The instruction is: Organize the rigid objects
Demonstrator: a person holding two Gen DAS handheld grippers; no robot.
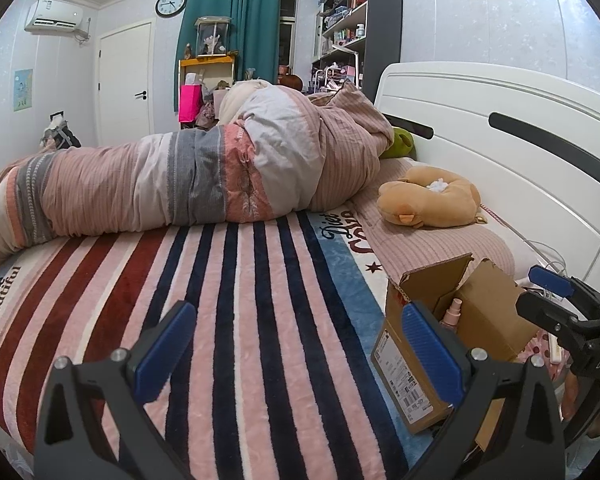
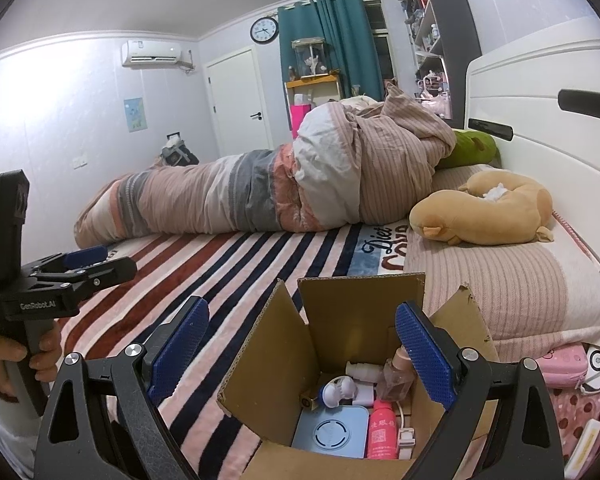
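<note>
An open cardboard box stands on the striped bed blanket; it also shows in the left wrist view. Inside lie a red bottle, a light blue flat device, a clear pink-capped bottle and small white items. My right gripper is open and empty, right above the box opening. My left gripper is open and empty over the blanket, left of the box. Each gripper shows in the other's view: the right one, the left one.
A rolled duvet lies across the bed. A tan plush toy sits on the pillow by the white headboard. A pink case, a white cable and small items lie to the right of the box.
</note>
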